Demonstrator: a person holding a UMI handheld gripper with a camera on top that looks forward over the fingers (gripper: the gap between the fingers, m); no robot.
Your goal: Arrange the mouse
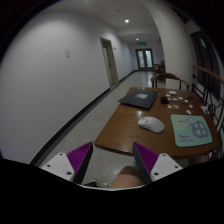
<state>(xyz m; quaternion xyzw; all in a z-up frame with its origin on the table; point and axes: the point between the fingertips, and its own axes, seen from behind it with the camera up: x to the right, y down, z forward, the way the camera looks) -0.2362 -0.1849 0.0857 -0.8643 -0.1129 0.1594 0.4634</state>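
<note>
A white computer mouse (151,124) lies on a brown wooden table (125,128), beyond and to the right of my fingers. Just to its right lies a pale green mouse mat (190,129) with a printed pattern. My gripper (112,161) is open and empty, its two purple pads (76,157) spread wide apart. It hovers off the table's near left corner, above the floor. A rounded brown thing, perhaps a chair or stool top (122,180), shows low between the fingers.
A dark laptop (139,99) lies farther back on the table, with small items (180,98) beside it. Chairs (200,90) stand at the right. A long corridor with a light floor (80,122), white walls and doors runs ahead on the left.
</note>
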